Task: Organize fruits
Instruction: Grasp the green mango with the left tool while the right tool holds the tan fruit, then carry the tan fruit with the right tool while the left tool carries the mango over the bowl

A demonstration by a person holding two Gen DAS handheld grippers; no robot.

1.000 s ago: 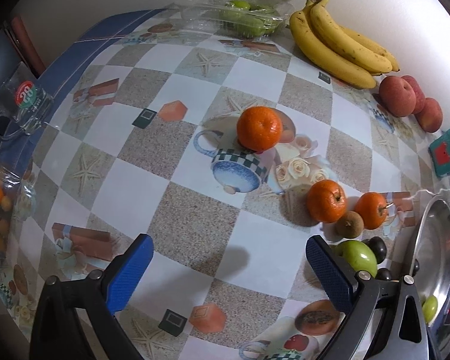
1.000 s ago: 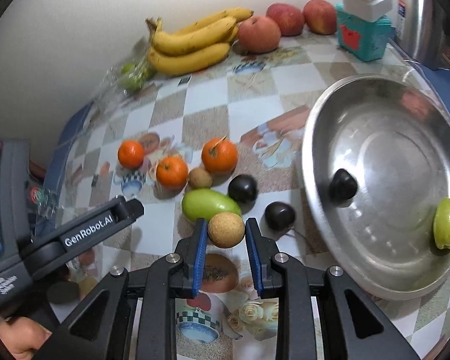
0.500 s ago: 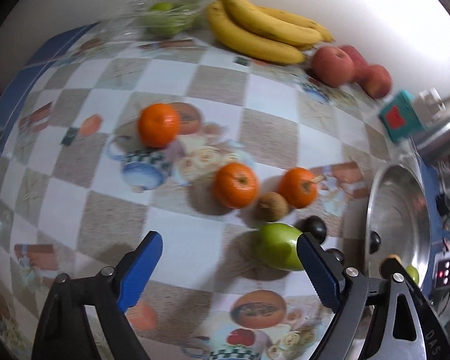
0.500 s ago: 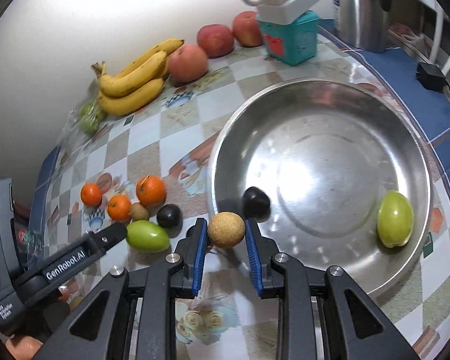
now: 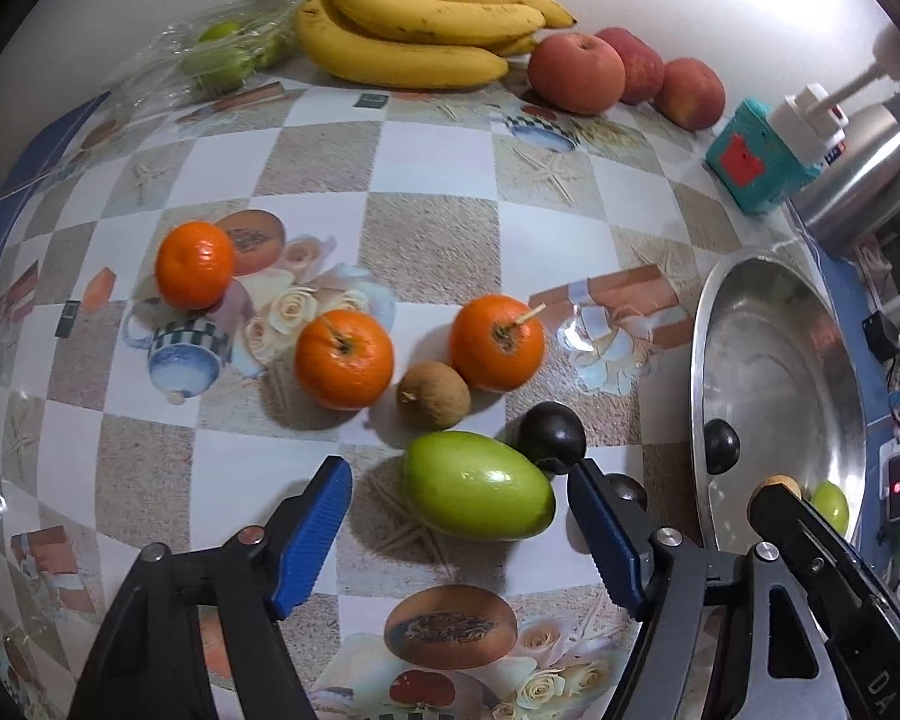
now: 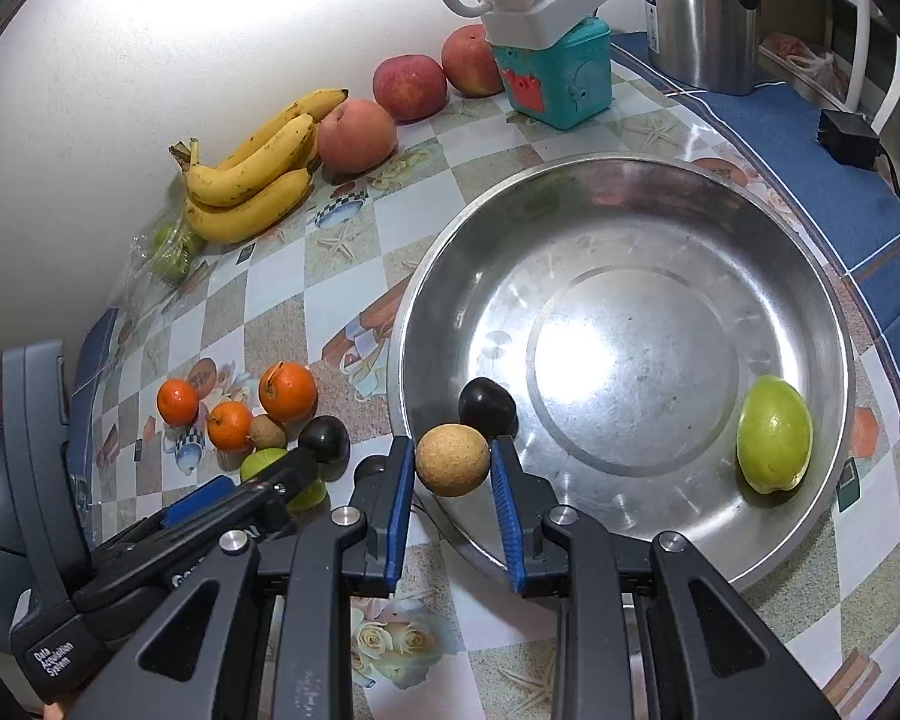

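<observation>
Right tongs point(image 6: 453, 468) clench a tan fruit point(image 6: 452, 459) above the bowl point(image 6: 822, 324) rim for dropping in, while left tongs point(image 5: 459, 525), spread wide, straddle the green fruit point(image 5: 479, 501) on the desk point(image 5: 438, 240).

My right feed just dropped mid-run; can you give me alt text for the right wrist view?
The right tongs grip a round tan-brown fruit over the near rim of a wide steel basin, which holds a dark plum and an oval green fruit. Left on the checkered tablecloth sit three oranges; yellow bananas and red apples line the wall.
</observation>
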